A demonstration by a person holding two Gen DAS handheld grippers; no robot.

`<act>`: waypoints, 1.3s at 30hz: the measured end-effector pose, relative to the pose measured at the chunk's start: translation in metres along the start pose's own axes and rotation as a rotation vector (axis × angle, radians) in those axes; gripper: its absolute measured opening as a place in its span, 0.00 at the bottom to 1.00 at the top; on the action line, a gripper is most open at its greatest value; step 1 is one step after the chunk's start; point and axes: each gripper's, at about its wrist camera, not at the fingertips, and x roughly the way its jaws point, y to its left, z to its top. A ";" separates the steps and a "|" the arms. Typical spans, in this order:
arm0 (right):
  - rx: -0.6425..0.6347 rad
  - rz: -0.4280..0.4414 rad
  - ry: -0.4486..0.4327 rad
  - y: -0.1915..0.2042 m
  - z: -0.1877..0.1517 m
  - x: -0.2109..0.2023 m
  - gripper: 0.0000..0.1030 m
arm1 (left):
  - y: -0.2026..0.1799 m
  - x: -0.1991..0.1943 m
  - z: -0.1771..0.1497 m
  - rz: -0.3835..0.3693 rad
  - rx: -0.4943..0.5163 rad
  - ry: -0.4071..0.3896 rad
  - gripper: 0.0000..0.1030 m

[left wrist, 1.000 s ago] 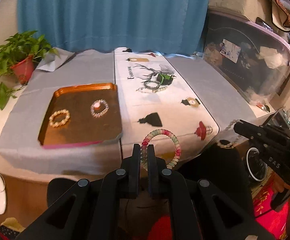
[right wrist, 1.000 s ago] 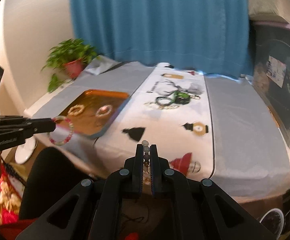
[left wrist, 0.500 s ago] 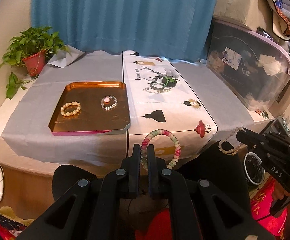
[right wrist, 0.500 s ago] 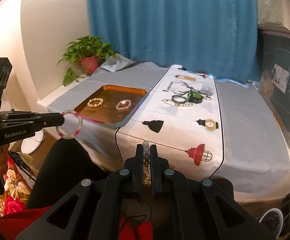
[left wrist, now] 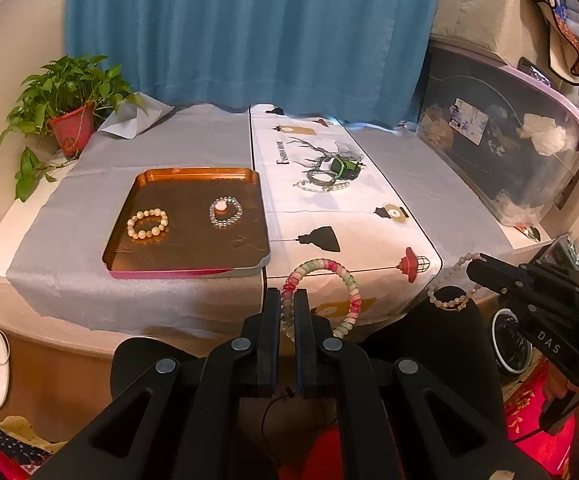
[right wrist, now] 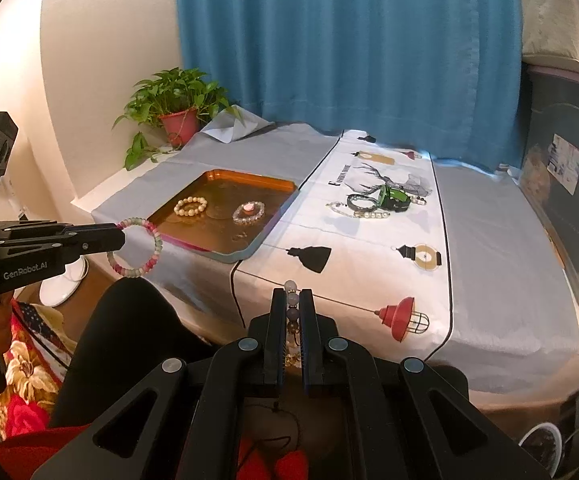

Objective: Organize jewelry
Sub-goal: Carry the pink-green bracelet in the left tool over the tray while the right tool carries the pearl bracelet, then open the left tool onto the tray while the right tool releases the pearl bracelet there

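Left tool [left wrist: 287, 300] is clamped on a pink-and-green bead bracelet [left wrist: 341, 280], whose loop stands out to the right of the pinched fingertips, in the air in front of the tabletop's near edge. Right tool [right wrist: 293, 300] is clamped on a pale bead strand [right wrist: 291, 300]; a few round beads stick up between its fingers, and seen from the left tool's camera the rest of the strand [left wrist: 449, 284] hangs in a loop below that tool's tip [left wrist: 474, 270].

Beyond the left tool, slightly to its left, a copper tray [left wrist: 187, 254] lies on the grey cloth [left wrist: 89, 280] of the tabletop. In it rest a cream bead bracelet [left wrist: 147, 224] on the left and a clear bead bracelet with a pink piece [left wrist: 226, 210] to its right, apart from each other.

Farther ahead, on the white printed runner [left wrist: 329, 216] in the middle, a small heap of jewelry [left wrist: 329, 176] sits with a dark green piece among beaded strands.

At the far left corner stands a potted plant [left wrist: 69, 120], and a blue curtain [left wrist: 249, 40] hangs behind the tabletop
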 end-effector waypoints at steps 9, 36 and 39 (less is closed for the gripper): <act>-0.028 0.007 0.018 0.012 0.018 0.024 0.06 | 0.020 0.010 0.013 0.014 -0.008 0.001 0.04; -0.106 0.153 0.123 0.095 0.124 0.241 0.06 | 0.159 0.141 0.097 0.127 -0.061 0.067 0.05; -0.093 0.138 0.140 0.091 0.125 0.260 0.07 | 0.165 0.166 0.099 0.164 -0.041 0.102 0.16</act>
